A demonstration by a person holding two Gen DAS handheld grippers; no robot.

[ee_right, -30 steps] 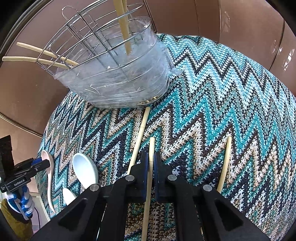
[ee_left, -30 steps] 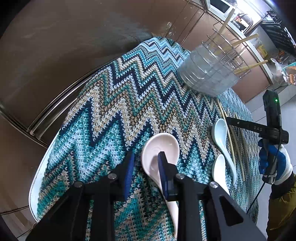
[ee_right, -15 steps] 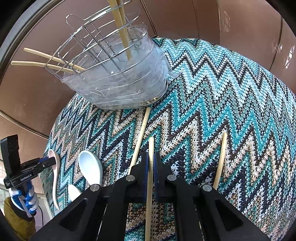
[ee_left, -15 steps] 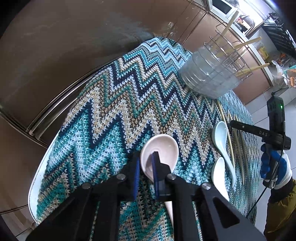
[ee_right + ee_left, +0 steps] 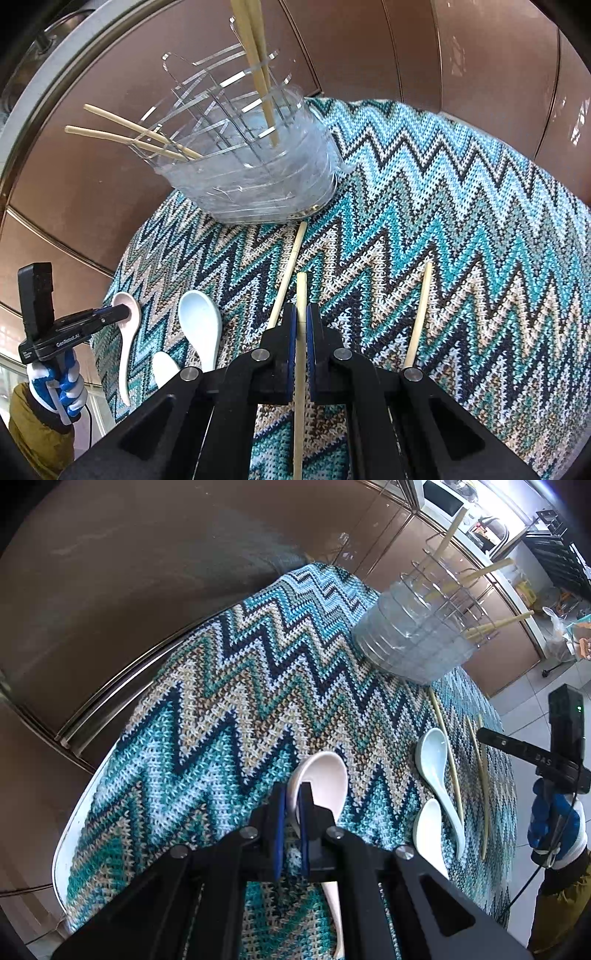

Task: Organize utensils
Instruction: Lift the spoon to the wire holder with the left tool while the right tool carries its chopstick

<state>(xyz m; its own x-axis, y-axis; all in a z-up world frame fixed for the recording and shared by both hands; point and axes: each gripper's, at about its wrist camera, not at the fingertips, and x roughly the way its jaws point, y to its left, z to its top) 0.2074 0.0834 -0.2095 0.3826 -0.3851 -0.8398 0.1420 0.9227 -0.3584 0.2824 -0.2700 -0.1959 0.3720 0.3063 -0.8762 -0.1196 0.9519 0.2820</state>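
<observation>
My left gripper is shut on the rim of a pale pink ceramic spoon lying on the zigzag cloth; it also shows in the right wrist view. My right gripper is shut on a wooden chopstick, held just above the cloth. A wire utensil rack in a clear tub stands at the far side and holds several chopsticks; it also shows in the left wrist view.
Two light blue spoons lie right of the pink one. Two loose chopsticks lie either side of the held one. The zigzag cloth covers a round white table near brown cabinets.
My left gripper has closed from open onto the pink spoon's rim. My right gripper has lifted slightly with the chopstick still held.
</observation>
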